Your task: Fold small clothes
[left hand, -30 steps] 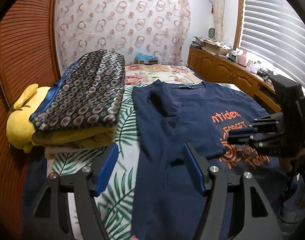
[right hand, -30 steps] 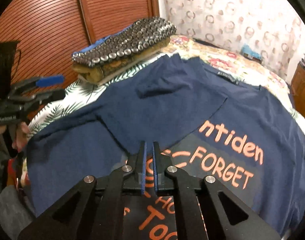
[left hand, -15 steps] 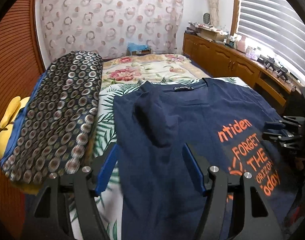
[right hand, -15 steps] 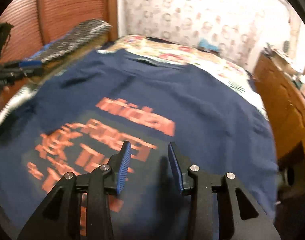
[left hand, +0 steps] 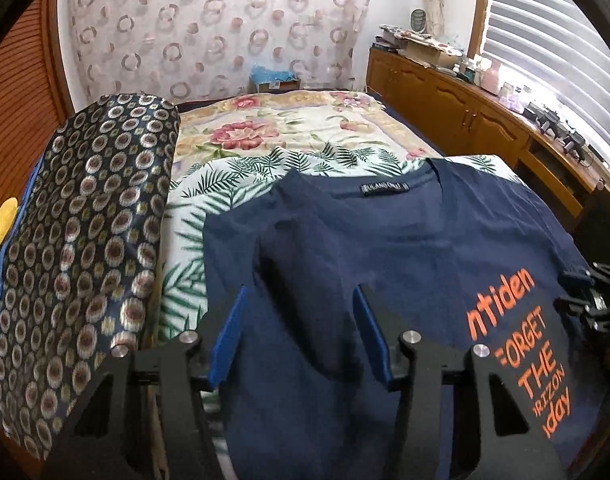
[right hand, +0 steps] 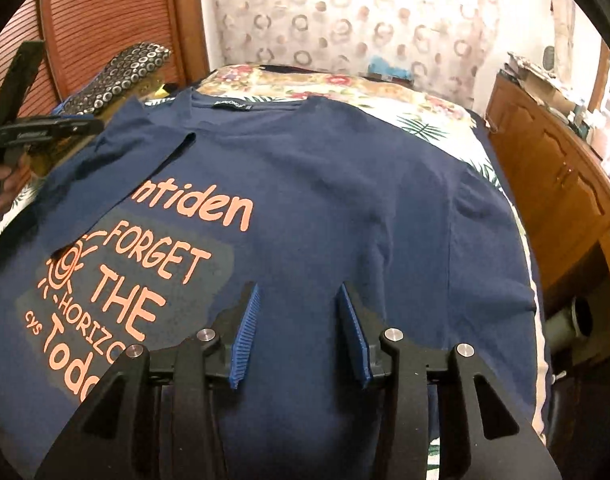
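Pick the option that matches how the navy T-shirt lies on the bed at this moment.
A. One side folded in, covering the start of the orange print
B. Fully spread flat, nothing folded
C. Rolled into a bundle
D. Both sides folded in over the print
A: on the navy T-shirt, one folded-in side overlaps the first letters of the orange print, while the other side lies spread flat.

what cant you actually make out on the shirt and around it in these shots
- The navy t-shirt: the folded-over left side covers the start of the top printed word in both views.
- Its hem: hidden by the right gripper in the right wrist view.
- Collar label: too small to read.
- Folded patterned stack: cut off by the left wrist view's edge.
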A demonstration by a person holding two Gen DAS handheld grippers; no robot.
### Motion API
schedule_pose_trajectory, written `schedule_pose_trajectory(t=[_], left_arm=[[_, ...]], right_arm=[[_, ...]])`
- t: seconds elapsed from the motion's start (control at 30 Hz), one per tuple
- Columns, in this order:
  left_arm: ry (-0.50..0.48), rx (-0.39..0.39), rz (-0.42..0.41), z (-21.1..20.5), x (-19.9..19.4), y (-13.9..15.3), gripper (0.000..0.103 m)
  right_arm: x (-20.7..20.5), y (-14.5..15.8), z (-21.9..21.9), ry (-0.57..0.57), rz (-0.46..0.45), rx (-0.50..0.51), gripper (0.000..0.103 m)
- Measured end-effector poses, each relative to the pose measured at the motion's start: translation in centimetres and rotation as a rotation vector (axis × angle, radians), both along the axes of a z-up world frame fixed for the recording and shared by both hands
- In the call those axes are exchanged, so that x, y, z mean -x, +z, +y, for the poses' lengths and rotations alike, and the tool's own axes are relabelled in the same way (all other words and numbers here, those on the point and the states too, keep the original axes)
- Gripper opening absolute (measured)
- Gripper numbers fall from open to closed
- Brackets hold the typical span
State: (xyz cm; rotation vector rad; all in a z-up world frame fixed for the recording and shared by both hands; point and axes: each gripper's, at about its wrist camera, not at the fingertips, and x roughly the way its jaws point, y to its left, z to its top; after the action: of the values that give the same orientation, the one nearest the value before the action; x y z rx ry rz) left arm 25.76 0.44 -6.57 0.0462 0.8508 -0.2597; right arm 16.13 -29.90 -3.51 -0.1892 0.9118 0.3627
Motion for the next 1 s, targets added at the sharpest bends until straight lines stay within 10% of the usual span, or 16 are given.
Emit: schedule_pose_trajectory(t=[0.37, 0.47, 1.0], left_arm=[[0.029, 0.015, 0.093, -0.1, -3.9, -1.9, 0.033], [0.014, 0.020, 0.091, 0.1, -3.6, -1.6, 0.001], [0.140, -0.177, -0.042, 6.9, -4.5, 4.4, 0.001]], right_arm=[[0.2, 0.0, 0.1, 0.005, 0.000, -0.005, 0.043], [0.1, -0.1, 0.2, 0.007, 0.001, -0.009, 0.044], [-0.1, -0.3, 0.1, 0.011, 0.000, -0.005, 0.046]])
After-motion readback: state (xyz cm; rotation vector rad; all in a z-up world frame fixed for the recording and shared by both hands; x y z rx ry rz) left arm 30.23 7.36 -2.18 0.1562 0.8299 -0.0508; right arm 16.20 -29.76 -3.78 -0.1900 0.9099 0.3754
